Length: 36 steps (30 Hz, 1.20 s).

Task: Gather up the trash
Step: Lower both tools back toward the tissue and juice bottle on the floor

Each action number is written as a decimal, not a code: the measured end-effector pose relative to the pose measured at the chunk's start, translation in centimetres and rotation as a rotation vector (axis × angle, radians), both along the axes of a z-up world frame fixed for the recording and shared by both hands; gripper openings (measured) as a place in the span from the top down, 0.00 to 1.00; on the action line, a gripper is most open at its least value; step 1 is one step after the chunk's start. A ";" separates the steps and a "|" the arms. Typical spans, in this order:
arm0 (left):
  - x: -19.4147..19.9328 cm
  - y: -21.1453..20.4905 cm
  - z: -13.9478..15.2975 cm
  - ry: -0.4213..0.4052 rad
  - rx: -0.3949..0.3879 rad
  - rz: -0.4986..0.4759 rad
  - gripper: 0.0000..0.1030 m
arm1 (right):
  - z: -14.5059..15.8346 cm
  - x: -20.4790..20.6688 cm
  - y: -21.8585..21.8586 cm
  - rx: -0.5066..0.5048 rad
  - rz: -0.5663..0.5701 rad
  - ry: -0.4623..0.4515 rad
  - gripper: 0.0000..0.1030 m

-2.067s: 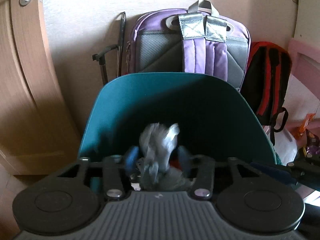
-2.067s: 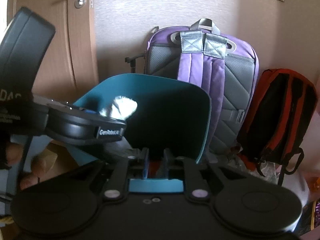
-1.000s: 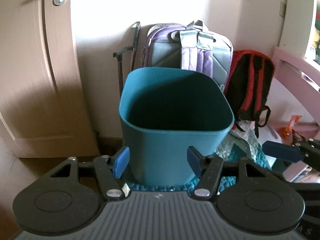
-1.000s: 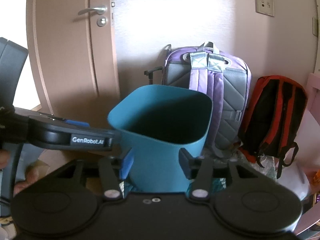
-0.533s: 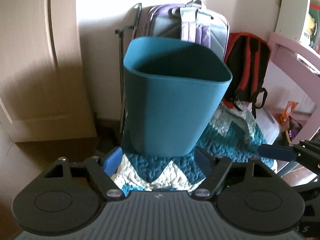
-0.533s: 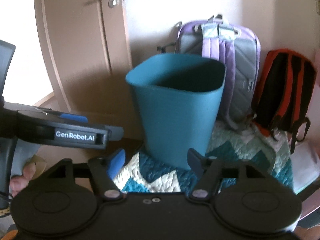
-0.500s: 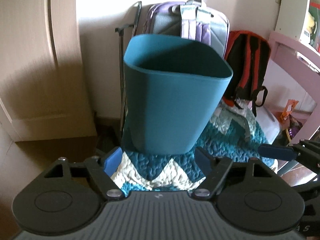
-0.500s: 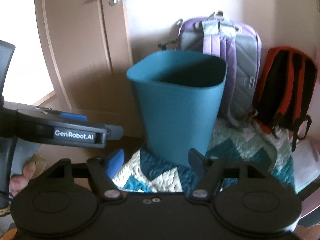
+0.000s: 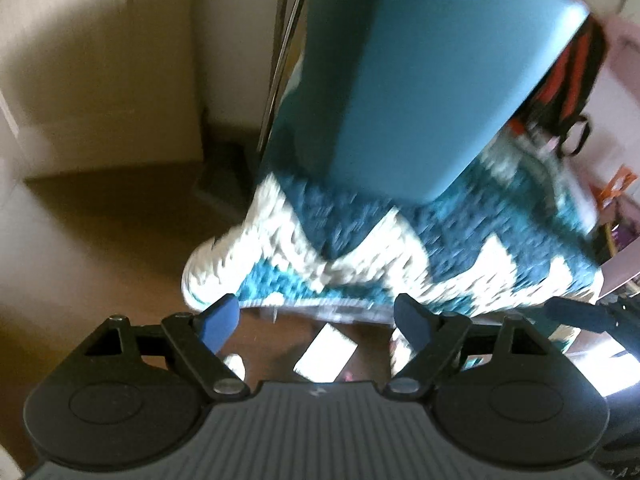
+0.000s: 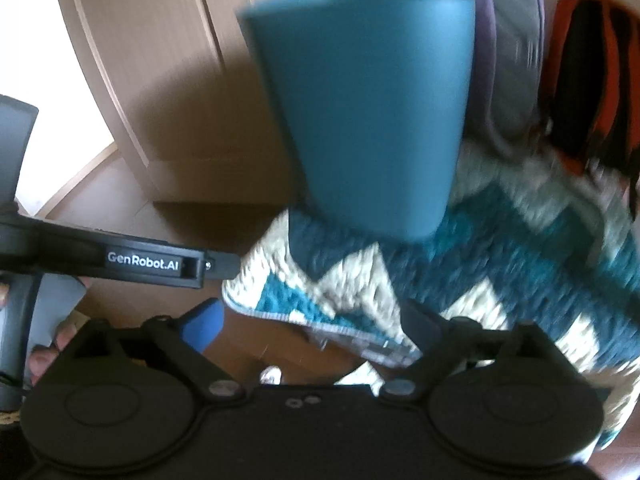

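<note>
Opening w/ nothing between the jaws, the left gripper (image 9: 316,320) and right gripper (image 10: 310,320) both point down at the near edge of a teal-and-cream zigzag rug (image 9: 460,240). The teal trash bin (image 9: 420,80) stands on that rug just ahead of and above both tools, approx centred. A purple backpack (image 10: 508,40) and a red-black backpack (image 10: 592,80) sit behind the bin, to its right; pics are motion-blurred.

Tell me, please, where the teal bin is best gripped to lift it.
By the top rim, coming from above with one finger inside the wall and one outside. The bin stands upright on the rug, and its tapering body looks too wide and smooth to pinch across.
</note>
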<state>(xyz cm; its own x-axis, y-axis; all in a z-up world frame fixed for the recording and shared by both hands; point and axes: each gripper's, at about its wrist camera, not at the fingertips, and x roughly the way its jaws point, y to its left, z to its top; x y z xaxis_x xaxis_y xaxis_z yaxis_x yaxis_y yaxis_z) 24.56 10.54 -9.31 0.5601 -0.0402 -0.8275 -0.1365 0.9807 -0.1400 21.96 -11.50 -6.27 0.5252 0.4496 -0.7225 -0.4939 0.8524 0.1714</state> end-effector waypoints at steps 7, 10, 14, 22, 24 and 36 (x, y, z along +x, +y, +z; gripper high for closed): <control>3.3 3.1 -10.0 0.227 0.008 0.002 0.17 | -9.8 2.5 0.9 -0.075 0.010 0.171 0.07; 4.8 4.4 -14.0 0.308 0.054 -0.015 0.17 | -13.9 3.7 1.2 -0.091 0.000 0.233 0.07; 6.7 6.3 -19.6 0.424 0.058 -0.010 0.17 | -19.4 5.3 1.7 -0.123 -0.015 0.313 0.07; 9.4 9.4 -30.7 0.622 0.008 0.054 0.17 | -29.4 7.1 3.7 -0.217 -0.013 0.477 0.09; 9.6 9.7 -33.4 0.660 0.007 0.054 0.17 | -31.5 7.2 4.2 -0.231 -0.012 0.514 0.09; 9.3 10.2 -44.5 0.739 0.001 0.072 0.17 | -41.6 7.8 6.7 -0.331 0.008 0.684 0.15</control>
<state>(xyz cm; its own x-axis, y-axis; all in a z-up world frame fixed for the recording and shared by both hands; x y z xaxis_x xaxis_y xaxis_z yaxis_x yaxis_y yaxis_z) 33.87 20.79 -53.83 -0.1419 -0.0238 -0.9896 -0.2587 0.9659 0.0138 29.74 -4.83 -47.92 -0.0906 0.1550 -0.9837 -0.3754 0.9096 0.1779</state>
